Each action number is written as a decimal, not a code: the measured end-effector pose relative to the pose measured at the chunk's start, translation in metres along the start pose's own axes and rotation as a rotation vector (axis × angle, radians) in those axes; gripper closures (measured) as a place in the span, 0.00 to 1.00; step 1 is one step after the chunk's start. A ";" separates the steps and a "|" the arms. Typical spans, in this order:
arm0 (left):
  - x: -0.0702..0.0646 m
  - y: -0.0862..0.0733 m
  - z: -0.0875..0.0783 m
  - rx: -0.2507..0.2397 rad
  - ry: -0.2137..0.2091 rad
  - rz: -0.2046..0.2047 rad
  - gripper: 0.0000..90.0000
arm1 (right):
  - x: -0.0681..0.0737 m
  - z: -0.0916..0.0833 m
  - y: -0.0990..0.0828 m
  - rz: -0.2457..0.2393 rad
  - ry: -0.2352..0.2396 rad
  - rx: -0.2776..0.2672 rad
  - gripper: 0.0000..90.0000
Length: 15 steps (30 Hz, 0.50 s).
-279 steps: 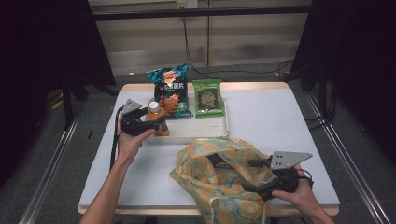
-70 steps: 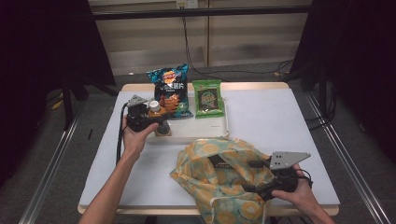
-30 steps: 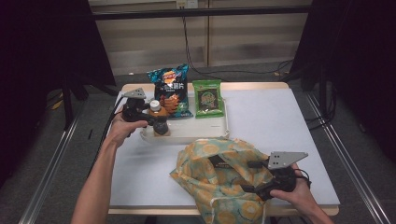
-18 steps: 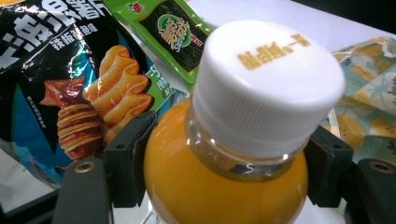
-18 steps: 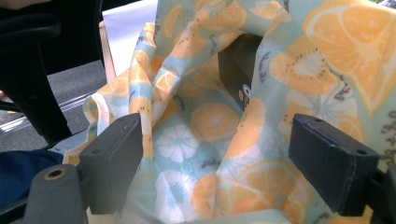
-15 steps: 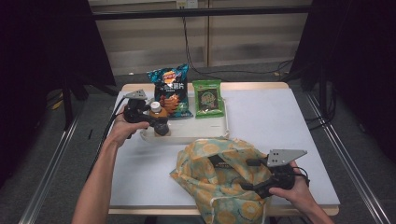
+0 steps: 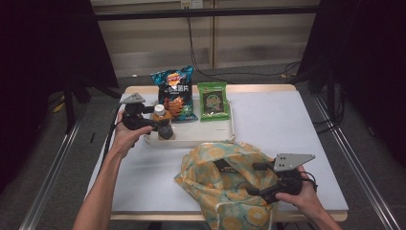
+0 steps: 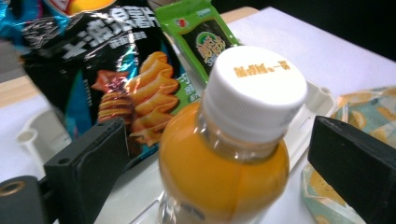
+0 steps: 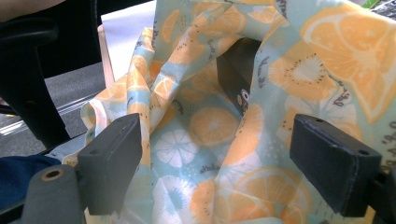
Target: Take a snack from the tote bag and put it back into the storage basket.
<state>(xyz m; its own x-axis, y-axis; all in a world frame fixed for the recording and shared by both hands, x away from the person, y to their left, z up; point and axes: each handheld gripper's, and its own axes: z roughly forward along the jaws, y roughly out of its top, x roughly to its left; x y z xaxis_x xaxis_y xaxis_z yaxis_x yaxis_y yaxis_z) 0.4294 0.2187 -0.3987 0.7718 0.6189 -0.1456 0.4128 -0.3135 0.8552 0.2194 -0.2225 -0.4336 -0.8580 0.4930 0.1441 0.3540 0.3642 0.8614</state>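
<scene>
A small bottle of orange drink (image 7: 163, 126) (image 8: 224, 172) with a white cap stands at the left end of the white tray (image 7: 201, 137). My left gripper (image 7: 161, 129) (image 8: 219, 154) has a jaw on each side of the bottle. The jaws have just been opening, and a gap shows between each pad and the bottle. A fruit-print cloth bag (image 7: 220, 179) (image 9: 210, 126) lies at the table's front. My right gripper (image 7: 259, 179) (image 9: 219, 158) is at the bag's right edge, its jaws wide apart with loose fabric between them.
A blue and black crisp bag (image 7: 174, 91) (image 8: 116, 70) and a green snack packet (image 7: 213, 100) (image 8: 201, 37) lean at the back of the tray. A dark boxy item (image 9: 238, 79) sits inside the cloth bag. White tabletop (image 7: 282, 120) lies to the right.
The left gripper has stayed by the bottle on the tray, shifting only slightly. The right gripper and the bag have not moved.
</scene>
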 end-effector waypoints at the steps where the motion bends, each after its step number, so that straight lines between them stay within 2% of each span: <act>1: -0.001 -0.002 -0.003 -0.008 0.025 -0.008 0.06 | 0.000 0.000 0.000 0.002 -0.001 -0.001 0.19; 3: -0.003 -0.005 -0.010 -0.015 0.019 -0.014 0.08 | 0.000 -0.001 -0.001 0.004 -0.005 -0.003 0.20; 8: -0.008 -0.015 -0.025 -0.042 0.038 -0.036 0.17 | -0.001 -0.001 0.001 0.007 -0.019 -0.008 0.22; 12: -0.011 -0.024 -0.035 -0.074 0.033 -0.054 0.24 | -0.001 0.000 0.002 0.014 -0.034 -0.007 0.26; 13: -0.013 -0.027 -0.038 -0.096 0.026 -0.068 0.26 | -0.001 -0.001 0.002 0.014 -0.044 -0.005 0.28; 14: -0.016 -0.030 -0.040 -0.104 0.043 -0.068 0.29 | -0.001 -0.001 0.002 0.014 -0.050 -0.007 0.29; 15: -0.018 -0.033 -0.042 -0.100 0.032 -0.069 0.30 | -0.001 -0.001 0.002 0.013 -0.054 -0.008 0.31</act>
<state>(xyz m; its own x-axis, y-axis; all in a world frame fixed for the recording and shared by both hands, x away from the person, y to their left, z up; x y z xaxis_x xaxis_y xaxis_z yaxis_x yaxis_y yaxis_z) 0.3813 0.2477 -0.4035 0.7268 0.6598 -0.1908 0.4124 -0.1971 0.8894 0.2212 -0.2232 -0.4311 -0.8316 0.5401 0.1291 0.3621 0.3510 0.8635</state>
